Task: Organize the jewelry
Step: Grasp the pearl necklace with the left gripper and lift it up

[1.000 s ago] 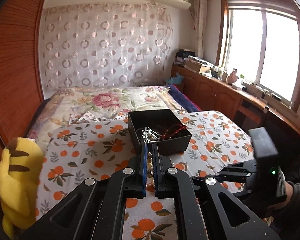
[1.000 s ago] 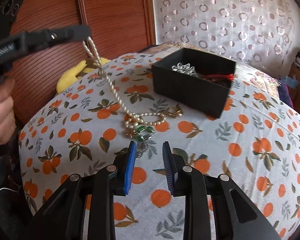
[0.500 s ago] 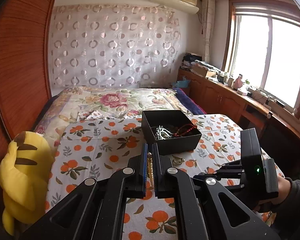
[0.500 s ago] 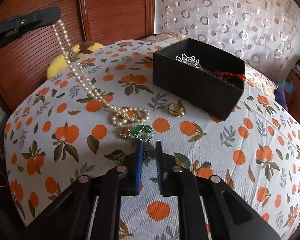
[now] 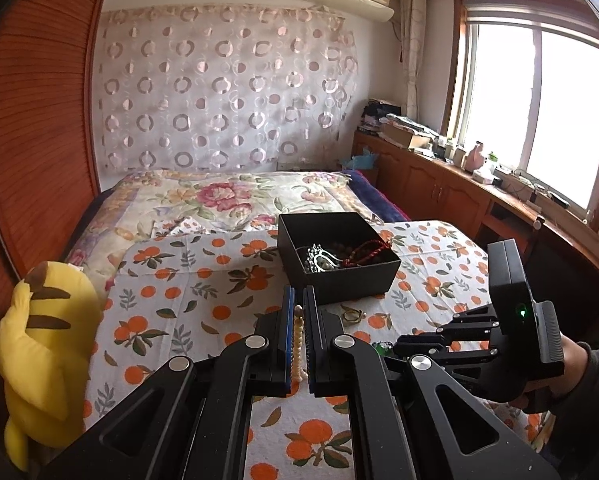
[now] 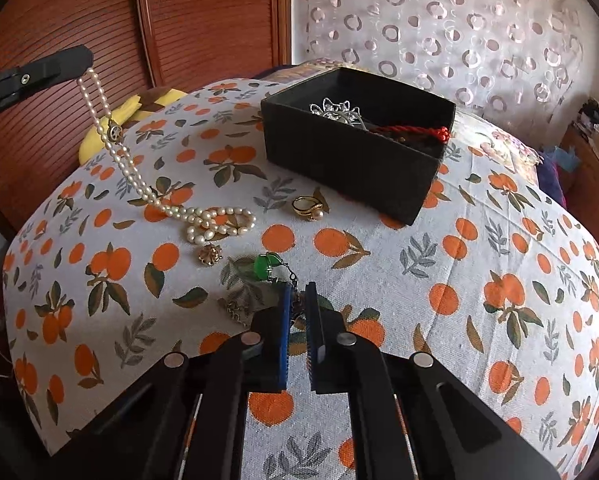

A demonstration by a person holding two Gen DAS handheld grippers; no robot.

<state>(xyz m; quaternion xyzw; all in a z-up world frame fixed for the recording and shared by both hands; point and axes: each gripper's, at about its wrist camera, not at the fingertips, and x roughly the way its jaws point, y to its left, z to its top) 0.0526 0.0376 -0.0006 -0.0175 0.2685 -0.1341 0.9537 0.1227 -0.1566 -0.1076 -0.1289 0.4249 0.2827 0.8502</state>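
One black box (image 6: 351,156); two rings (image 6: 308,208)

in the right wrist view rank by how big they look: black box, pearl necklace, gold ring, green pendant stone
1. black box
2. pearl necklace
3. gold ring and green pendant stone: about alike; the stone is nearer the camera, so unranked.

My cloth (image 6: 479,240), printed with oranges, covers the bed. On it sit the black box (image 6: 347,156), a gold ring (image 6: 308,207), pearls' coiled end (image 6: 215,222), a gold charm (image 6: 210,255), and a green pendant (image 6: 265,267).
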